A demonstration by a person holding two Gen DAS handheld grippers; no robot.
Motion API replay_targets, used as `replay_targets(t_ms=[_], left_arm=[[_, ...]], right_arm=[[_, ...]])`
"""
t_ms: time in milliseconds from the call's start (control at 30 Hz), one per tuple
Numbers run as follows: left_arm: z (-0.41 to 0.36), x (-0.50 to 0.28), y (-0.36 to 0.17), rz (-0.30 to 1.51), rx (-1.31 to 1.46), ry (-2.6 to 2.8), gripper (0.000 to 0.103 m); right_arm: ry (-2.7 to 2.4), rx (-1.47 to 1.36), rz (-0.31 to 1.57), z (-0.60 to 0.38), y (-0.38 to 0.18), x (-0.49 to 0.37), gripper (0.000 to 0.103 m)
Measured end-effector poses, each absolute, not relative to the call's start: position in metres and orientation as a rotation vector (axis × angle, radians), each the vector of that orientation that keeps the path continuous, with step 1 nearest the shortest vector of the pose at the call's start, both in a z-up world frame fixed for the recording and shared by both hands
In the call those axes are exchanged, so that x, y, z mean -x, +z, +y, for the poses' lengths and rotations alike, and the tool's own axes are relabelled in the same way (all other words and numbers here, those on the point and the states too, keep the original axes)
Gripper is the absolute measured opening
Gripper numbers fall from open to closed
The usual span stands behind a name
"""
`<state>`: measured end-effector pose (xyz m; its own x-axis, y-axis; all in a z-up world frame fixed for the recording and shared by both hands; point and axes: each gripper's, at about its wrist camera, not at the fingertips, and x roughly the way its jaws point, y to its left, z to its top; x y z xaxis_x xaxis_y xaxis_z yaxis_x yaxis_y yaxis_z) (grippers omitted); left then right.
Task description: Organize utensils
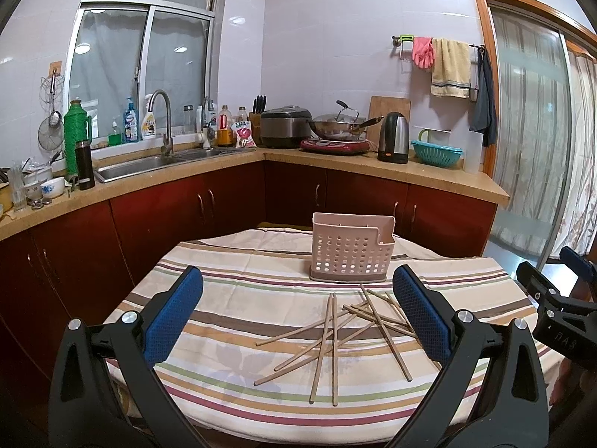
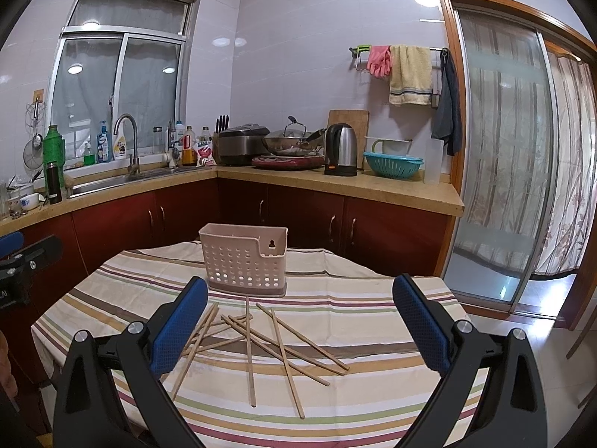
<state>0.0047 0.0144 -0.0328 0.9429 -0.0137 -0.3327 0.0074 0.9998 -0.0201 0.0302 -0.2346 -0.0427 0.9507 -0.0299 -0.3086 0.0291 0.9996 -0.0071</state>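
Several wooden chopsticks (image 1: 335, 336) lie scattered and crossed on the striped tablecloth; they also show in the right wrist view (image 2: 261, 339). A pink perforated utensil holder (image 1: 352, 252) stands upright just behind them, seen too in the right wrist view (image 2: 244, 257). It looks empty. My left gripper (image 1: 298, 280) is open and empty, held above the near side of the chopsticks. My right gripper (image 2: 300, 287) is open and empty, above the chopsticks. The right gripper also shows at the right edge of the left wrist view (image 1: 552, 298).
The table (image 1: 224, 298) is small and covered with a striped cloth; its edges drop off on all sides. Behind it run red cabinets (image 1: 186, 205) with a counter holding a sink (image 1: 149, 164), rice cooker, wok and kettle (image 1: 393, 138). A glass sliding door (image 2: 503, 149) is at right.
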Motion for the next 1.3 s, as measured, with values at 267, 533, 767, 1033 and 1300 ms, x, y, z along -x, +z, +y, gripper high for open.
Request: replay_targets(t_ms=[267, 533, 767, 1033, 1300], left_arm=[[0.029, -0.036, -0.077, 0.409, 0.007, 0.007, 0.099], [0.028, -0.063, -0.137, 0.525, -0.053, -0.056, 0.099], [0.030, -0.085, -0.189, 0.641, -0.071, -0.071, 0.082], [0.021, -0.090, -0.218, 0.711, -0.108, -0.131, 0.072], [0.013, -0.097, -0.236, 0.755, -0.121, -0.168, 0.057]], right_arm=[[0.001, -0.029, 0.387, -0.247, -0.082, -0.054, 0.097], [0.007, -0.010, 0.462, -0.254, -0.145, -0.074, 0.097], [0.047, -0.007, 0.524, -0.257, -0.190, -0.080, 0.095], [0.105, -0.034, 0.613, -0.257, -0.224, -0.092, 0.059], [0.153, -0.021, 0.629, -0.251, -0.240, -0.092, 0.047]])
